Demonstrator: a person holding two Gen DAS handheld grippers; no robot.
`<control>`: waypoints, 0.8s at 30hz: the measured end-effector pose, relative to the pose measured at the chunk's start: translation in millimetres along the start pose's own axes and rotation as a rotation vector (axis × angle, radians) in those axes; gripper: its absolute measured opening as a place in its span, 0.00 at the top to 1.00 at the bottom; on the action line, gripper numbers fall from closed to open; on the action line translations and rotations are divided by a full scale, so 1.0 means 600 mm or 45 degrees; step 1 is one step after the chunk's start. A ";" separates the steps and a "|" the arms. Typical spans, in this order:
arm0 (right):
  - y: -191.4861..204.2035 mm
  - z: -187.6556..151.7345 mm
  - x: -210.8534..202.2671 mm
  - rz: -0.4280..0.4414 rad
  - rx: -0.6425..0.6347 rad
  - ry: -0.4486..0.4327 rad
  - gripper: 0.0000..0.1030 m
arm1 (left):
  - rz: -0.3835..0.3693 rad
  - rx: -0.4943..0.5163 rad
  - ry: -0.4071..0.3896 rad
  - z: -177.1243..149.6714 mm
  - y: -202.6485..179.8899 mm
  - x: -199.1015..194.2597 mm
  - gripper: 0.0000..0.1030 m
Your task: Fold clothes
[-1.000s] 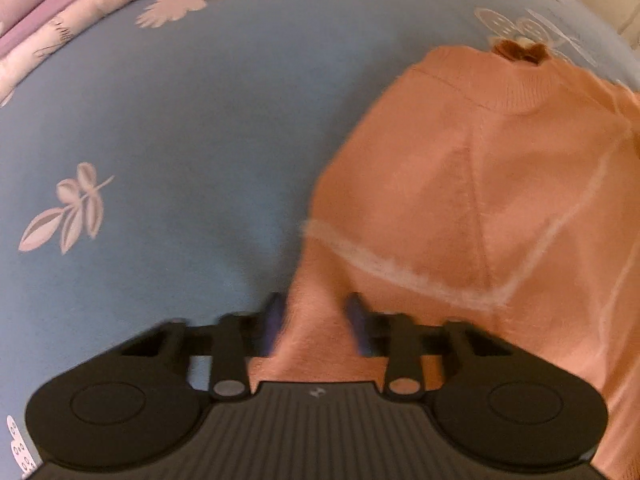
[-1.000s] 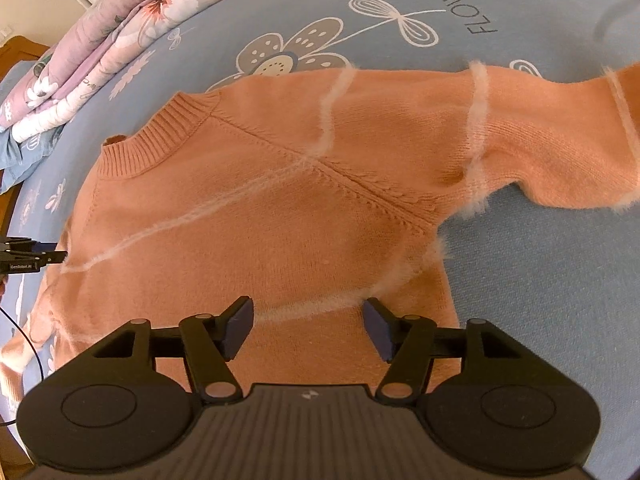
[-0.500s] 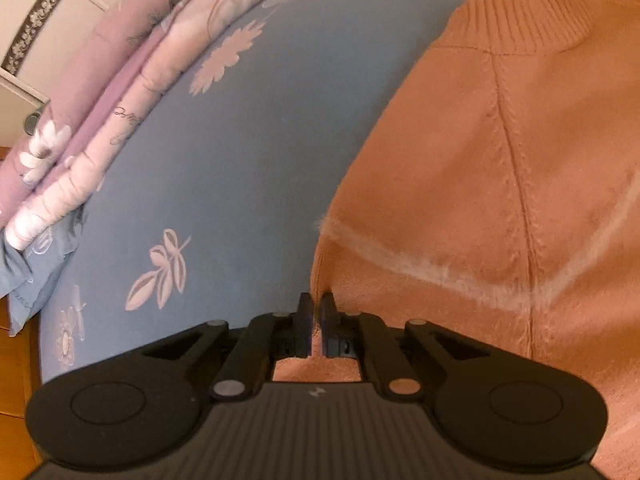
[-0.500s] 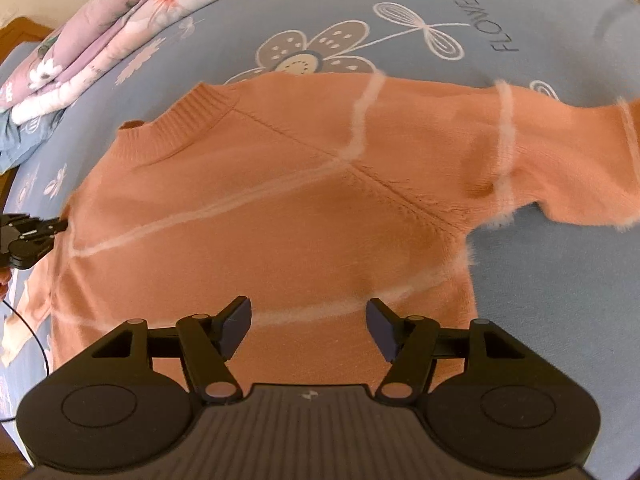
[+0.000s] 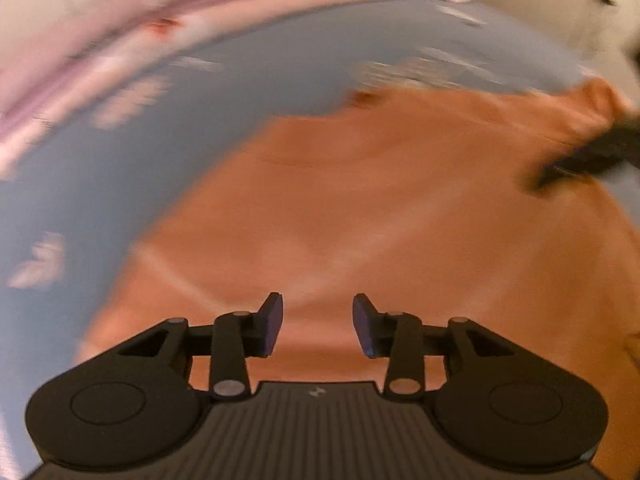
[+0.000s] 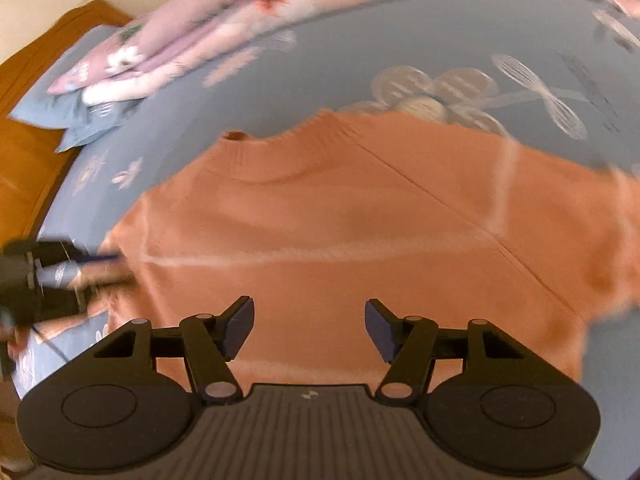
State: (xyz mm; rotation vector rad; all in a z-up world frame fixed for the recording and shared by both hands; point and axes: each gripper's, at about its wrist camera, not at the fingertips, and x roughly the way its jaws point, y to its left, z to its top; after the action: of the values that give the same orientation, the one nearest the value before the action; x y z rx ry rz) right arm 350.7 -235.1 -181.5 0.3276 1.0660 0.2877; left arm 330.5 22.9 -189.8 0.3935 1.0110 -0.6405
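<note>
The orange knit sweater point(image 6: 360, 240) lies flat on the blue floral bedsheet point(image 6: 360, 60), collar toward the top of the frame, filling the centre ahead of both the right gripper point(image 6: 308, 326) and left gripper point(image 5: 317, 326), each spread and empty.

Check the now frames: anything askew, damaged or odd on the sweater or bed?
Nothing damaged. The orange sweater lies face up on the blue bedsheet, and one sleeve runs out sideways, unfolded. Both views are motion-blurred. Left gripper and right gripper are open, holding nothing.
</note>
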 end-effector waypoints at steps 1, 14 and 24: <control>0.007 0.007 0.009 0.012 -0.026 -0.002 0.42 | -0.014 0.008 0.018 -0.009 -0.016 0.006 0.61; -0.018 0.024 0.063 -0.022 -0.028 0.057 0.57 | 0.007 -0.252 0.127 -0.134 0.003 -0.005 0.58; -0.033 0.012 0.013 0.009 0.074 0.054 0.54 | -0.022 -0.338 0.080 -0.106 0.003 -0.044 0.52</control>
State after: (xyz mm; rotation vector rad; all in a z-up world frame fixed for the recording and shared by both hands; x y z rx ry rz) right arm 362.0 -251.0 -192.3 0.3785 1.1164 0.2714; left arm 280.1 69.2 -197.8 0.1729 1.1440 -0.5034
